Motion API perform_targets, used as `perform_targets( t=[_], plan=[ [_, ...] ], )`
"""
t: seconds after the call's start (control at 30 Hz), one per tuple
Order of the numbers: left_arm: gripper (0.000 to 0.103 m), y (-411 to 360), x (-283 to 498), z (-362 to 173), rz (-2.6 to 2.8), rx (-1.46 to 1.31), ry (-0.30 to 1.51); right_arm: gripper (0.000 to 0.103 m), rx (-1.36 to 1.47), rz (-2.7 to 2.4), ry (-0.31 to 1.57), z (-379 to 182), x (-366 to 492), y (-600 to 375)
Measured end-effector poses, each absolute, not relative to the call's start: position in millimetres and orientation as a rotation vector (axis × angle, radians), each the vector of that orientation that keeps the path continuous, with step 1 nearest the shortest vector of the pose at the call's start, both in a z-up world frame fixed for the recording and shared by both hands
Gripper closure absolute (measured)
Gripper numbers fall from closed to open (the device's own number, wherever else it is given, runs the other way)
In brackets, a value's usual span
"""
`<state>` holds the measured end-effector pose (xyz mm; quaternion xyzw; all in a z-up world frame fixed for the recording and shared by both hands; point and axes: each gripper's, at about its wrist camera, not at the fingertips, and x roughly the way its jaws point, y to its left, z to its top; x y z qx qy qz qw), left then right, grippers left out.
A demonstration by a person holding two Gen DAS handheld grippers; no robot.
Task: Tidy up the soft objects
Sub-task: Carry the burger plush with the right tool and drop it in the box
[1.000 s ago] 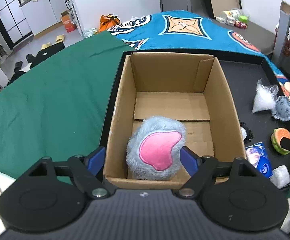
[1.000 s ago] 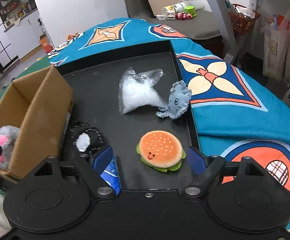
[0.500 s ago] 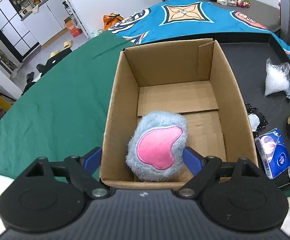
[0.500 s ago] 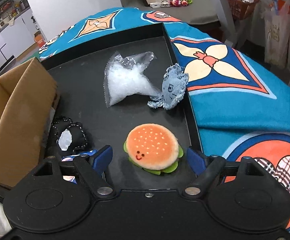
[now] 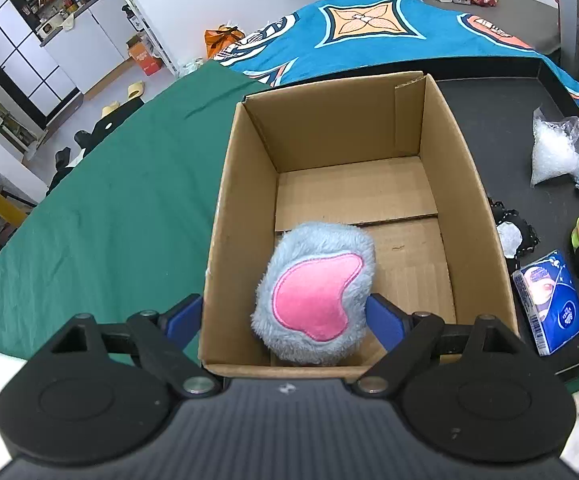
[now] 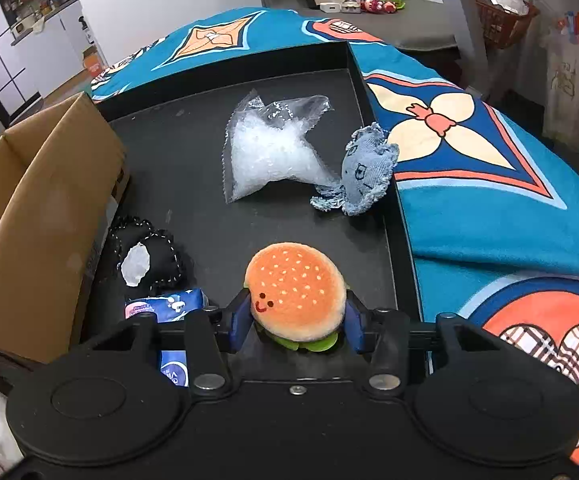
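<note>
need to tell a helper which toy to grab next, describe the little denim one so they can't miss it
Start at the black tray to the right of the cardboard box. Against the tray's right wall, beside the clear bag of white filling, lies the denim toy. It alone is faded blue jean cloth, with a stitched face and frayed, dangling legs.

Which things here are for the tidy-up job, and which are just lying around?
For the job:
- cardboard box
- fluffy grey-and-pink plush, in the box
- burger plush, squeezed by the right gripper
- denim jellyfish toy
- black heart cushion

Just lying about:
- slippers
- orange bag
</note>
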<state>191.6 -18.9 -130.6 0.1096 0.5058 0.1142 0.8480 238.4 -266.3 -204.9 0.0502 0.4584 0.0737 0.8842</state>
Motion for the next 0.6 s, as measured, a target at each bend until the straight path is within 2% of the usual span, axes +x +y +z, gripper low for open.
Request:
perform_targets(
  t=[0.6],
  plan=[
    [0.016,-12,184,-122,0.218,0.198,1.017,0.058,0.048,0.126,0.934,-180,226,-258]
  ],
)
